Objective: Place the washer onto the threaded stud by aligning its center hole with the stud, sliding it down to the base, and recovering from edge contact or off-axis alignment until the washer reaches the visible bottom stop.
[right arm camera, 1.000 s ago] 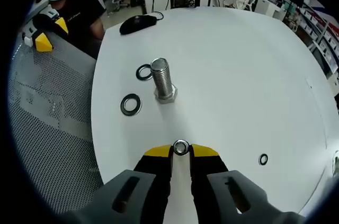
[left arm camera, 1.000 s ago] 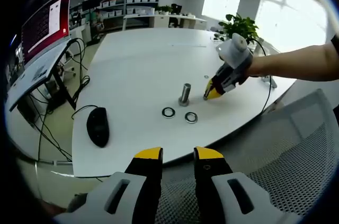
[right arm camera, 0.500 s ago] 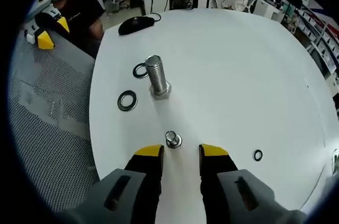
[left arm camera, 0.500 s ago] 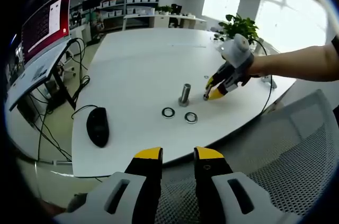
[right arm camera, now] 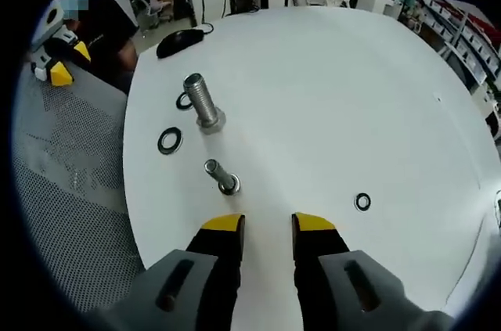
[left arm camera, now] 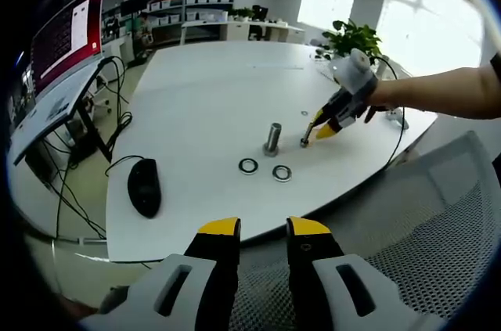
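White table carries everything. The right tongs are spread and hold nothing, hovering just behind a small stud that stands upright. Beyond it stands a larger stud with one washer flat beside it and another behind; a third washer lies to the tongs' right, apart from both studs. The left tongs are parted and empty, held off the table's edge, so the right hand is much the nearer. Judging by this, no washer is threaded yet.
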Tool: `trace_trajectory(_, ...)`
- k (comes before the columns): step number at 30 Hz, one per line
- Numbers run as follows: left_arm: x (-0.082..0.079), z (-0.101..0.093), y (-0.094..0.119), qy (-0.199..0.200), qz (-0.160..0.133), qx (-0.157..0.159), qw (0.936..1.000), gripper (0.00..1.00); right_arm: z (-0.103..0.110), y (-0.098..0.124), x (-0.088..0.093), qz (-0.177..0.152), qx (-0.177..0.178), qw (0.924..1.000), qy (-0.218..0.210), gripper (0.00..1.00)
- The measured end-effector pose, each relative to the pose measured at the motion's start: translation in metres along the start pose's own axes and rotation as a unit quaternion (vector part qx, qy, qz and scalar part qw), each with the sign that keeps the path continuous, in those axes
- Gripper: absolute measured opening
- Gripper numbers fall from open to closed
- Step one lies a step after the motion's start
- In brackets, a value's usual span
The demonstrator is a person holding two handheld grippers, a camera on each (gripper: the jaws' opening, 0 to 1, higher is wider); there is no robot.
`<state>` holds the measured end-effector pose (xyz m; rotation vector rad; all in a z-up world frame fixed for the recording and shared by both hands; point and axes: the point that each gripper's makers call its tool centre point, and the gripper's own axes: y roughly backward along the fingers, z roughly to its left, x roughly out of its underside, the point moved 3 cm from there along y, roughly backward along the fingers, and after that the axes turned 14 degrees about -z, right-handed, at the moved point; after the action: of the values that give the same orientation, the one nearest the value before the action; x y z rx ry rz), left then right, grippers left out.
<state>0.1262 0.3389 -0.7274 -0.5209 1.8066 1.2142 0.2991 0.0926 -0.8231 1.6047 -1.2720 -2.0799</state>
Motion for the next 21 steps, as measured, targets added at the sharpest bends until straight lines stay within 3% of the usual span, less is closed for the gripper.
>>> trace_trajectory(8,0.000,0.000,0.000,0.000,0.000,0.001,1.0000,0.21,-0.017,0.001,-0.002,-0.014,0.022,0.9994,-0.023,0.26)
trace_trajectory(21,0.000,-0.001,0.000,-0.001,0.001,0.003,1.0000,0.21,-0.049,0.002,0.011,-0.007,0.050,0.9979,-0.040,0.26)
